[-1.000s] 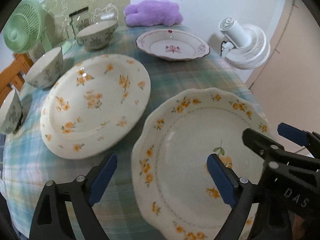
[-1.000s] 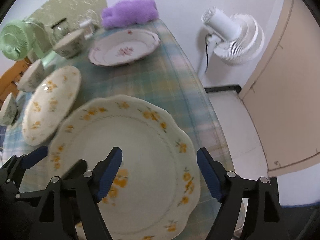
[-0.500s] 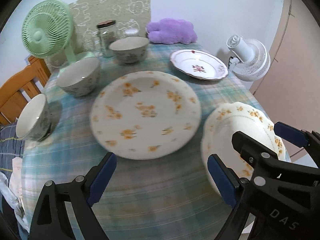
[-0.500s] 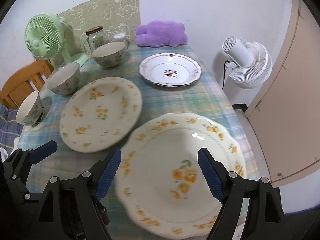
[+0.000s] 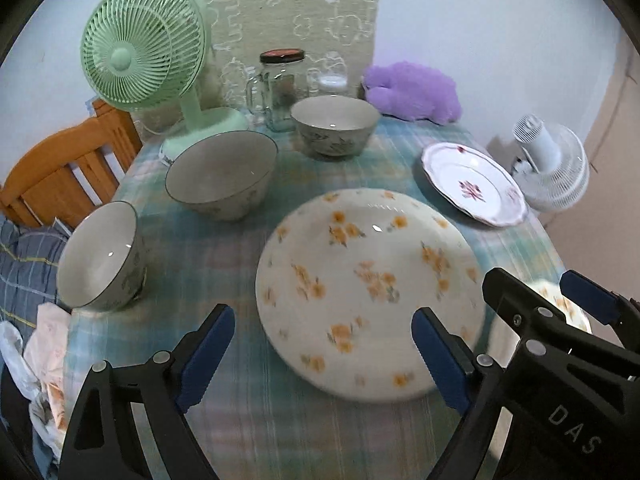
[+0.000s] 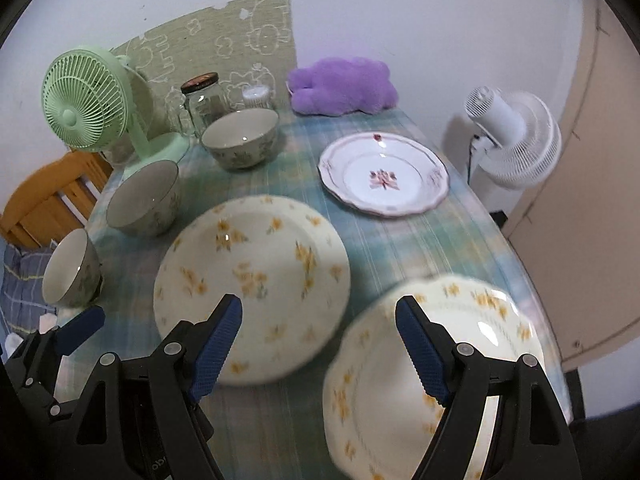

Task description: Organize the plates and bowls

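Two hand-held grippers hover above a table (image 6: 400,240) laid with a checked cloth. The left gripper (image 5: 320,344), nothing between its blue pads, is closing slightly over the near edge of a round yellow-flowered plate (image 5: 368,280) at the centre. The right gripper (image 6: 318,344) hangs released and empty between that plate and a scalloped yellow-flowered plate (image 6: 436,368) at the near right. A pink-flowered plate (image 6: 384,178) lies far right; three bowls (image 5: 222,174) line the left side, near a green fan (image 5: 144,44).
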Available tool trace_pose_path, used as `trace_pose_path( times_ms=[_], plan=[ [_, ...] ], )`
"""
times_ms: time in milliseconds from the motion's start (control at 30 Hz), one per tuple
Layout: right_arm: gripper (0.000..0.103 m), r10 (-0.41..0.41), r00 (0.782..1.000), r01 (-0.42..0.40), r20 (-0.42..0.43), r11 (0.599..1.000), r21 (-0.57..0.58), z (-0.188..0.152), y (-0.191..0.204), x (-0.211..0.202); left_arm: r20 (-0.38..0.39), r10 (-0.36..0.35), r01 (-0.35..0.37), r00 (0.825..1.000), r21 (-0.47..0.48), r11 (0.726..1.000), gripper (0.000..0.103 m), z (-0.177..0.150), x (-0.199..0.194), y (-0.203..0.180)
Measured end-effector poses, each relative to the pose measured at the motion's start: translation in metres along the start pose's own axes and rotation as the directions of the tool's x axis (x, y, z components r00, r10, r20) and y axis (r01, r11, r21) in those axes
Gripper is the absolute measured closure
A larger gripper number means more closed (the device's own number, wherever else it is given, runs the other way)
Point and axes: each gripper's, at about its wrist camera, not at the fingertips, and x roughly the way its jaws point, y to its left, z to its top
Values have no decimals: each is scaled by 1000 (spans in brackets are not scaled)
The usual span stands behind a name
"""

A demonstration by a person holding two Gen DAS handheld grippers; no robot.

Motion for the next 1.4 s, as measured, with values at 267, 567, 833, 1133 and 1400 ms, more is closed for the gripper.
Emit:
trace_pose_path(
  times_ms=[267, 567, 833, 1133, 1400],
  plan=[
    [21, 14, 999, -17, -47, 997, -74, 33, 2, 61, -56, 54, -56, 997, -38, 998, 12, 19, 55, 4],
    [22, 23, 991, -32, -129, 997, -64, 37, -1, 123, -130, 102, -109, 986, -50, 993, 13, 20, 99, 7],
    [28, 28, 985, -41, -171, 996, -74, 35, 4, 139, -141, 89, -95, 986, -43, 995, 15, 19, 106, 6],
    [29, 77, 973, -101, -217, 990, -101, 19, 23, 123, -181, 72, -80, 981, -41, 996, 16, 3, 91, 33],
    [40, 76, 970, -110, -232, 985, -136, -5, 36, 106, -181, 60, -59, 982, 10, 998, 21, -15, 76, 47]
  ],
)
